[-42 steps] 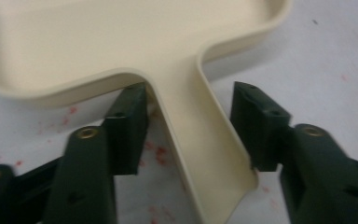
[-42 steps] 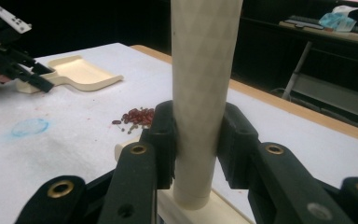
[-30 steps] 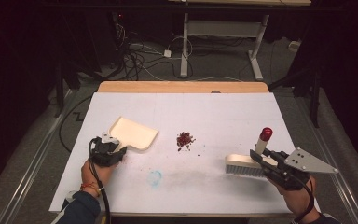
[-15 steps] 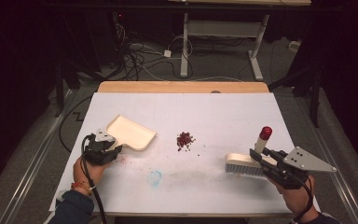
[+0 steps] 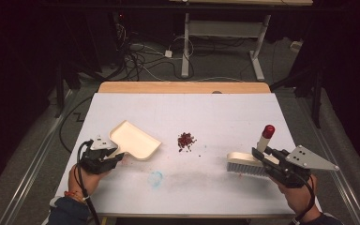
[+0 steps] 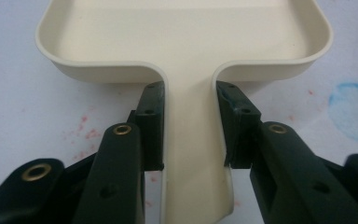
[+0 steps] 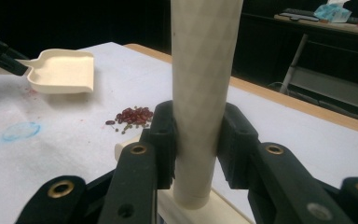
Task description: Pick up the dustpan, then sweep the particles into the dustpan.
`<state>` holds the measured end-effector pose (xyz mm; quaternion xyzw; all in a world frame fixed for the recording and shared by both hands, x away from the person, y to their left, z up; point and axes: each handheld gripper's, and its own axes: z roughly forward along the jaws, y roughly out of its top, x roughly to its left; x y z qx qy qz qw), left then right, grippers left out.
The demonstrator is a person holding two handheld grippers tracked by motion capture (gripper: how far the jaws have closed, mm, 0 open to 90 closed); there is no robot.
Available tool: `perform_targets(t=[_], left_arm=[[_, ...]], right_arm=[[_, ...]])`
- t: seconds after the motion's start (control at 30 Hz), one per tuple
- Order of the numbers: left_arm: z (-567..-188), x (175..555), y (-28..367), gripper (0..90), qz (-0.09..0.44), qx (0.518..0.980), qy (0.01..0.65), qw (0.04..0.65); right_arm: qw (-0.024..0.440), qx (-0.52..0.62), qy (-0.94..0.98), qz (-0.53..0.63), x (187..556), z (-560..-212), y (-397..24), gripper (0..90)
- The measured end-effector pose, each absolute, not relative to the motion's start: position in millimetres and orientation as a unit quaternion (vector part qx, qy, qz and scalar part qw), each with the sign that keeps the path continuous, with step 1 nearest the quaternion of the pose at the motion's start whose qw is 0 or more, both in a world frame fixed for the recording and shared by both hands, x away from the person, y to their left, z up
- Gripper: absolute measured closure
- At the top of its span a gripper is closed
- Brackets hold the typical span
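A cream dustpan (image 5: pixel 136 140) is held at the table's left, its handle (image 6: pixel 191 140) pinched between the jaws of my left gripper (image 5: pixel 115 151), which is shut on it. In the right gripper view the dustpan (image 7: pixel 63 70) hangs slightly off the white table (image 5: pixel 215 183). A small heap of dark red beans (image 5: pixel 185 140) lies mid-table, also seen as beans (image 7: pixel 133 116) ahead of the right jaws. My right gripper (image 5: pixel 262 157) is shut on the cream handle (image 7: pixel 203 93) of a hand brush (image 5: pixel 246 164), whose red-capped end (image 5: pixel 268 131) points up; its bristles rest on the table.
A blue smudge (image 5: pixel 156 178) and faint red marks stain the table near the front. A wooden strip (image 5: pixel 183 87) edges the far side. Cables and a desk frame (image 5: pixel 225 33) stand on the dark floor beyond.
My left gripper has lifted the dustpan and carried it a little to the left and away from the front edge. The right gripper and brush have stayed put.
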<state>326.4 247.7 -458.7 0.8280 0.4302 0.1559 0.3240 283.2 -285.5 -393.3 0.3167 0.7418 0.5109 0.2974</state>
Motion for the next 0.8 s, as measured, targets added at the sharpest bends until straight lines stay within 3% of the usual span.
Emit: perform_targets(t=[0.6, 0.8], left_arm=[[-465.9, 301.0, 223.1, 63.8, 0.113, 0.859, 0.39, 0.313], [-466.5, 301.0, 214.5, 63.7, 0.121, 0.87, 0.373, 0.298]], right_arm=[[0.297, 0.322, 0.73, 0.525, 315.2, -382.2, -270.1, 70.6], [0.295, 0.328, 0.719, 0.537, 360.4, -367.4, -244.5, 70.6]])
